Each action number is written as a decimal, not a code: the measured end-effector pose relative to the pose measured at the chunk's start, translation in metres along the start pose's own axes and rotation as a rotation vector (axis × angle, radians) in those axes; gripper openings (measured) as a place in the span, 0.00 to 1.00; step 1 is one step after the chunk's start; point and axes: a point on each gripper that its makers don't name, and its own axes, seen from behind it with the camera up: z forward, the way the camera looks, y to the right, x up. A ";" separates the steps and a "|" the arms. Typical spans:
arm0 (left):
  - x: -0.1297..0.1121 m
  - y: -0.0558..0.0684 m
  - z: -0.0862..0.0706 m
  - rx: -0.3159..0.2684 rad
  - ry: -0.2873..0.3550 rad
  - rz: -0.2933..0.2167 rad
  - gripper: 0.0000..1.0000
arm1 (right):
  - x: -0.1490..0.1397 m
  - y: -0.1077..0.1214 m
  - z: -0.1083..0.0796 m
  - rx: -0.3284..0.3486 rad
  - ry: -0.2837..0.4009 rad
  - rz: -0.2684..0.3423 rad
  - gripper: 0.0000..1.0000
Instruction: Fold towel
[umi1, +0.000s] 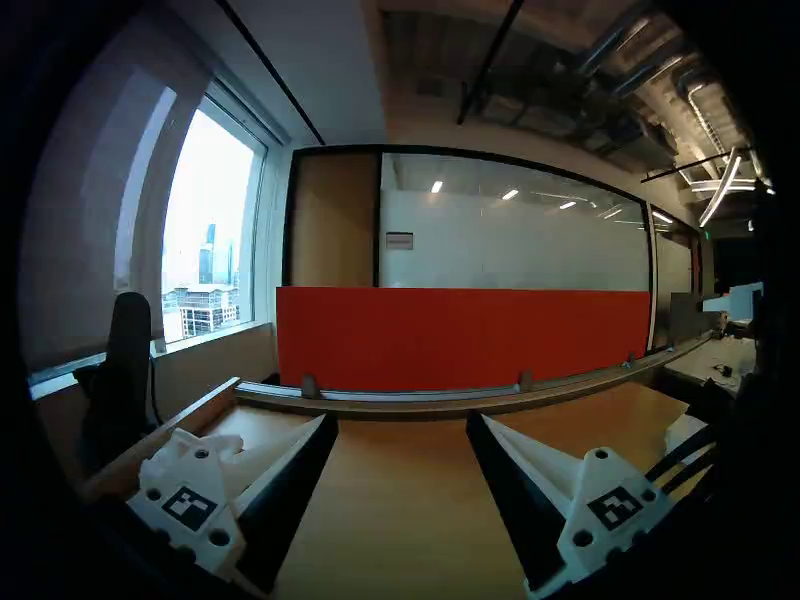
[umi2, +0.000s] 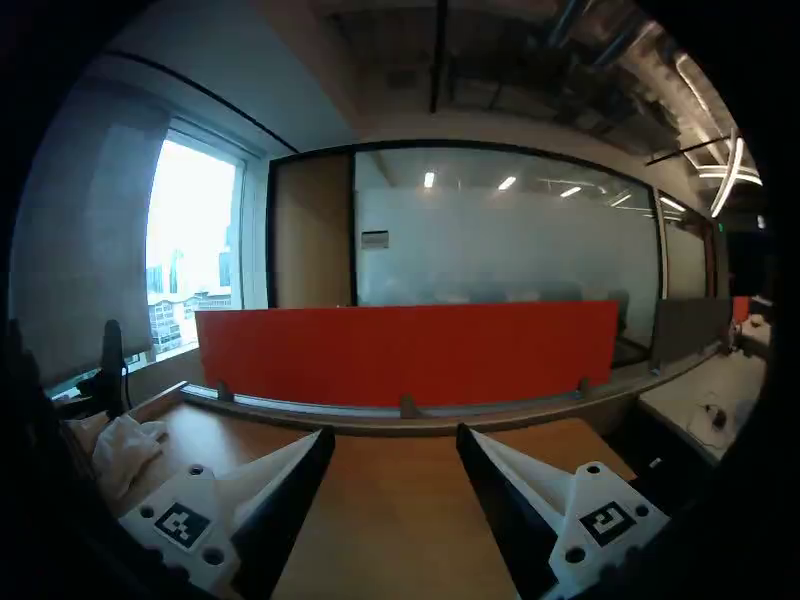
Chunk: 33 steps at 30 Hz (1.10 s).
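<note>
The towel (umi2: 125, 450) lies crumpled at the far left of the wooden desk (umi2: 400, 520) — white, and by the look of it soft, light and limp, so best pinched at a corner or hem. The left gripper (umi1: 400, 420) is spread wide, holding nothing; the right gripper (umi2: 393, 430) gapes empty too — well apart from the cloth.
</note>
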 end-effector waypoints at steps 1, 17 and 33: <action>-0.002 0.000 -0.001 0.001 0.003 0.000 0.95 | -0.001 -0.001 -0.001 -0.001 0.000 0.004 0.93; -0.044 -0.008 -0.006 0.031 0.044 0.020 0.95 | -0.016 -0.008 0.001 -0.003 0.010 0.059 0.94; -0.109 -0.017 -0.014 0.057 0.051 0.006 0.95 | -0.051 -0.018 0.009 0.001 0.011 0.047 0.94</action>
